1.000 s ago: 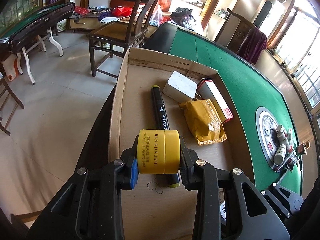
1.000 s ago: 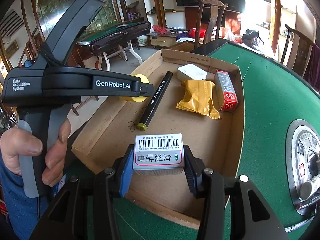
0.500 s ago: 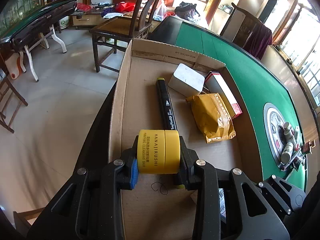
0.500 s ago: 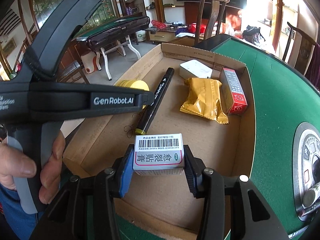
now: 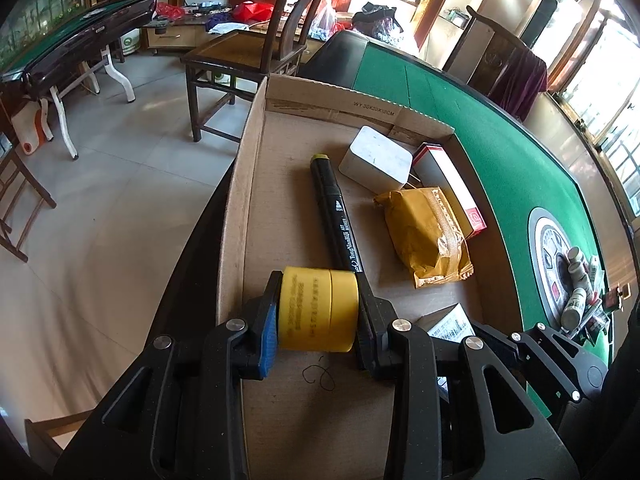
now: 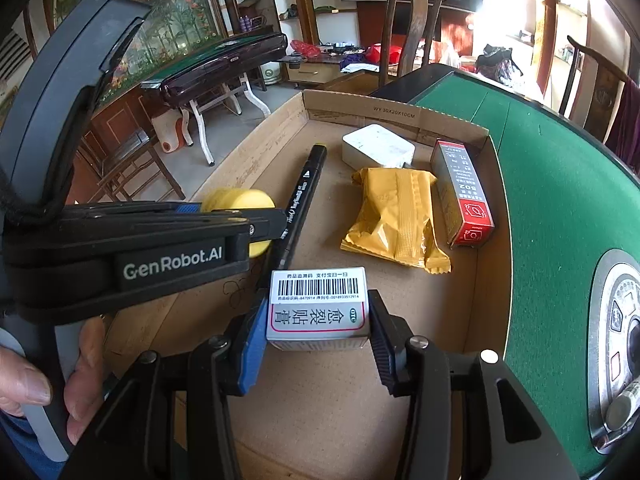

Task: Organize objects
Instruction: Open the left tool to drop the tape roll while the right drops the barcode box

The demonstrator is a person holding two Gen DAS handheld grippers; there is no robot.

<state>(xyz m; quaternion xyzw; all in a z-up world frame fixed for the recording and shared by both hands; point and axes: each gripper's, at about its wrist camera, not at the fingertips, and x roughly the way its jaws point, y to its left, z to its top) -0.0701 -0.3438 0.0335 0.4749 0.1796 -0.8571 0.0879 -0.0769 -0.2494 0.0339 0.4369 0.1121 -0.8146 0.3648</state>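
My left gripper (image 5: pixel 318 312) is shut on a yellow round jar (image 5: pixel 318 308) and holds it low over the near left part of a shallow cardboard box (image 5: pixel 236 184). The jar also shows in the right wrist view (image 6: pixel 238 202). My right gripper (image 6: pixel 318 316) is shut on a small white medicine box (image 6: pixel 318 304) with a barcode, over the box's near edge. Inside the cardboard box (image 6: pixel 486 280) lie a black marker (image 5: pixel 336 216), a white case (image 5: pixel 376 158), a yellow snack packet (image 5: pixel 426 236) and a red and grey carton (image 5: pixel 450 188).
The cardboard box sits at the left edge of a green felt table (image 5: pixel 500 152). A round panel with small bottles (image 5: pixel 574 276) lies in the table's middle. Wooden chairs (image 5: pixel 248 52) and another green table (image 5: pixel 72 48) stand on the tiled floor to the left.
Both grippers have moved forward and down into the cardboard box, each still holding its object. The jar has turned a little in the left gripper.
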